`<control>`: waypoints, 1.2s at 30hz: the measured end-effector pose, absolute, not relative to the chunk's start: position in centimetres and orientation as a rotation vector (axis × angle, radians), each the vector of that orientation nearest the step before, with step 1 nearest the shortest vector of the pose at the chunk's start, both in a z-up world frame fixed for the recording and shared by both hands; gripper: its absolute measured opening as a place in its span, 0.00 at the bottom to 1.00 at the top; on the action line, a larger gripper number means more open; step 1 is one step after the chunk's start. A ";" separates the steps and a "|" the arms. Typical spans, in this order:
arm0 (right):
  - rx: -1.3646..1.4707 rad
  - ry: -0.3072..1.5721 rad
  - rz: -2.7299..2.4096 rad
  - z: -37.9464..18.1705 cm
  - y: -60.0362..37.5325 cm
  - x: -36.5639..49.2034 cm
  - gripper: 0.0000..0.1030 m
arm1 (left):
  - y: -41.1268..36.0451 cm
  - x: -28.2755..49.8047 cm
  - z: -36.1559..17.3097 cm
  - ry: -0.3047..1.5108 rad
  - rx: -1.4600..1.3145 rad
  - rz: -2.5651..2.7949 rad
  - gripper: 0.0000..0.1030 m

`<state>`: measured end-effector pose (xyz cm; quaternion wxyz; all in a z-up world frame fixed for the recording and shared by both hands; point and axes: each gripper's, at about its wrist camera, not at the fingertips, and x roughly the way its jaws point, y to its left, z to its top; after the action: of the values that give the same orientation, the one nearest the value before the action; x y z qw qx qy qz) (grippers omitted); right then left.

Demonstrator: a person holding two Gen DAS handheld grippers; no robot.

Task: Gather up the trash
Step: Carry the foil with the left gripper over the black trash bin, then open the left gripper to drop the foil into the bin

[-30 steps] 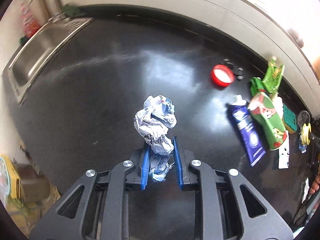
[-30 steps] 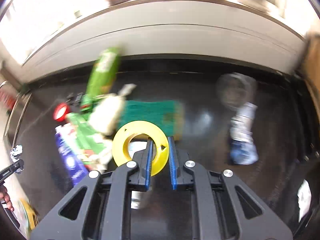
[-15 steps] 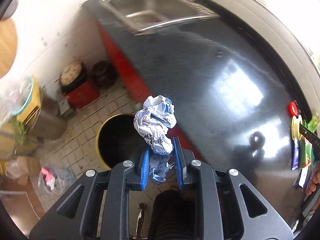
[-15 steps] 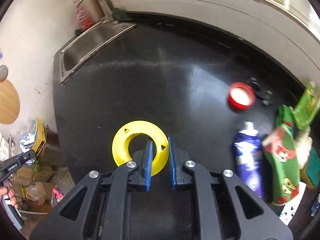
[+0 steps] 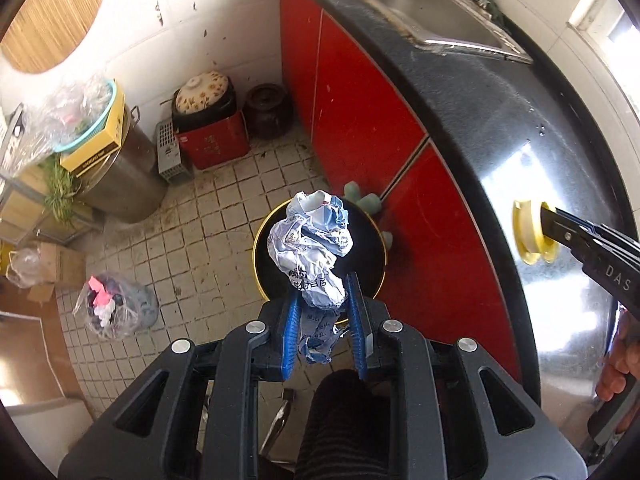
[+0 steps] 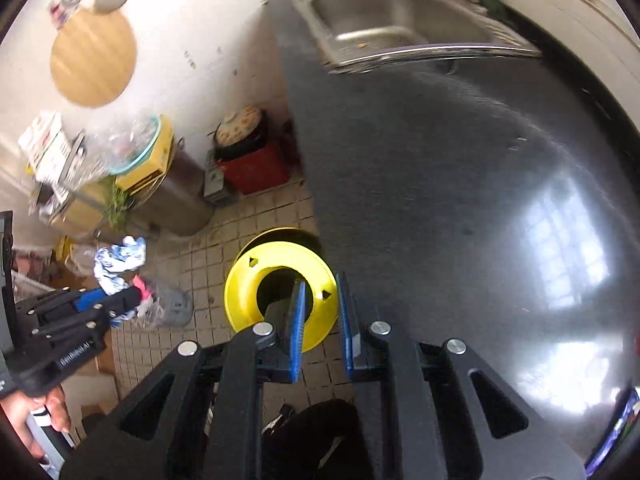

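My left gripper [image 5: 323, 288] is shut on a crumpled white-and-blue paper ball [image 5: 310, 248]. It hangs directly over a black bin with a yellow rim [image 5: 255, 252] standing on the tiled floor. My right gripper [image 6: 320, 284] is shut on the flange of a yellow plastic ring spool [image 6: 244, 292] at the counter's edge, with the bin's rim [image 6: 280, 231] showing just beyond it. In the left wrist view the right gripper [image 5: 546, 224] and spool [image 5: 524, 220] are over the black counter, right of the bin. The right wrist view shows the left gripper [image 6: 120, 298] and paper ball [image 6: 116, 260] at the left.
The black counter [image 6: 440, 160] with a steel sink [image 6: 392, 20] runs above red cabinet doors [image 5: 348, 100]. On the floor are a steel pot [image 5: 120, 184], a red box [image 5: 212, 140], a brown jar [image 5: 268, 108] and a clear rubbish bag [image 5: 112, 308]. A dark-clad leg [image 5: 340, 420] is below the gripper.
Both grippers swung off the counter towards its floor-side edge, keeping their loads. The bin came under the left gripper's paper ball; the trash on the counter dropped out of view.
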<state>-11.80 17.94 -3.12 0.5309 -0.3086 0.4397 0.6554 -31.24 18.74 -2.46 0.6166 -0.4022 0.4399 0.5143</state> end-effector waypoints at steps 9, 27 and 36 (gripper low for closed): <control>-0.877 1.088 1.626 -6.4 21.6 -16.5 0.15 | 19.6 -31.1 -6.9 1.036 -1.008 1.169 0.21; -0.650 0.894 1.632 1.6 21.4 -12.7 0.94 | 20.3 -30.9 -3.2 1.052 -0.880 1.302 0.91; -0.431 0.925 1.106 1.2 7.8 8.7 0.94 | 20.4 -21.8 -1.0 1.092 -0.716 1.169 0.93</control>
<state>8.71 7.82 1.18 0.7301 -0.1956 0.4201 0.5023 -21.82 20.43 -1.03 0.6401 -0.3137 0.4788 0.5124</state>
